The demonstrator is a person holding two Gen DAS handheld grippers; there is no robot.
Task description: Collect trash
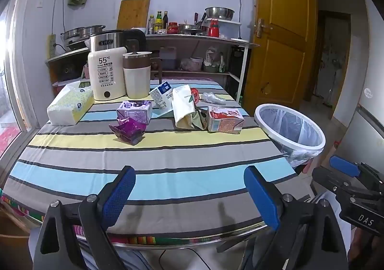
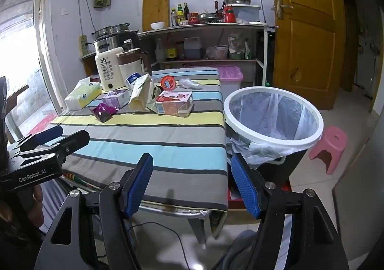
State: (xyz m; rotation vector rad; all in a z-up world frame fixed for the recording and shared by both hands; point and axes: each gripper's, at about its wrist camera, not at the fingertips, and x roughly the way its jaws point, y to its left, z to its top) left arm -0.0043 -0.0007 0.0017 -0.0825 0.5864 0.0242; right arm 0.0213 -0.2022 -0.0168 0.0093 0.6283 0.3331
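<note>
On the table (image 1: 168, 157) — three drink cartons: a purple one (image 1: 135, 111), a red one (image 1: 224, 119), and a blue-and-white one (image 1: 161, 96) toward the far edge. One crumpled purple wrapper (image 1: 127, 130). One cream paper bag (image 1: 183, 106) lying on its side. One round red lid (image 2: 168, 82). One scrunched clear plastic piece (image 1: 213, 98) near the far right corner. One tissue pack (image 1: 70, 104) by the left edge. Two appliances at the far left corner — a cream kettle marked 55 (image 1: 107, 75) and a cream-and-brown jug (image 1: 136, 74). Beside the table's right edge, one lined bin (image 2: 273, 116); on the floor, one pink stool (image 2: 330, 147).
</note>
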